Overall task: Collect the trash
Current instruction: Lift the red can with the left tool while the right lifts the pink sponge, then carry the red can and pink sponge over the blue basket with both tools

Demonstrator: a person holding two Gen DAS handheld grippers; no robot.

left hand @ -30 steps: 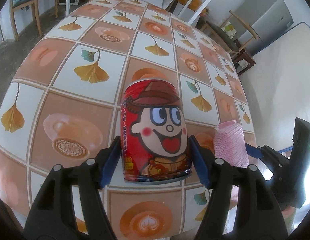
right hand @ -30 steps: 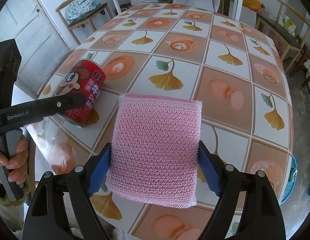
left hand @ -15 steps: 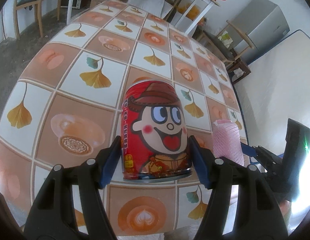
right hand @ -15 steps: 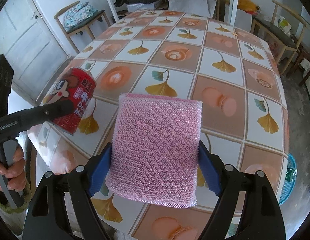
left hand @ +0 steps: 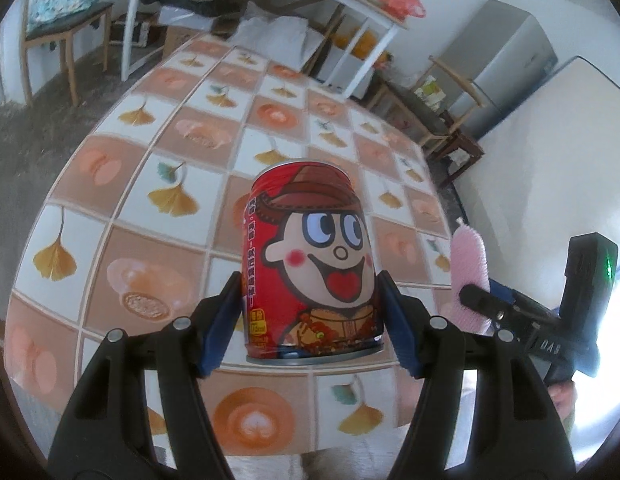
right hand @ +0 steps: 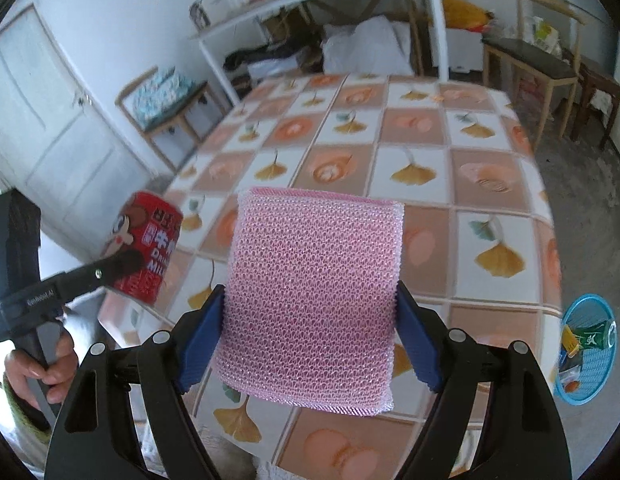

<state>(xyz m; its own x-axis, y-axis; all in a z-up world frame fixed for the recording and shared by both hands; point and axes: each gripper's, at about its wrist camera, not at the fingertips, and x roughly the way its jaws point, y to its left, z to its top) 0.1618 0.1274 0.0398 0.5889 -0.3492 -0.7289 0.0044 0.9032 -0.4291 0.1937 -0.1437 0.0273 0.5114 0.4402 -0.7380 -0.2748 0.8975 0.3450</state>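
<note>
Tiled table point(right hand: 490, 184) below; left gripper point(left hand: 310, 316) clamps the can point(left hand: 310, 264), right gripper point(right hand: 310, 320) clamps pink foam netting point(right hand: 314, 296) (both lifted, probably): carry level to the blue basket point(right hand: 588, 354).

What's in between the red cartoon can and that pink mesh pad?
Nothing: in the right wrist view, only bare tablecloth shows between the red can and the pink pad, each clamped in its own gripper.
</note>
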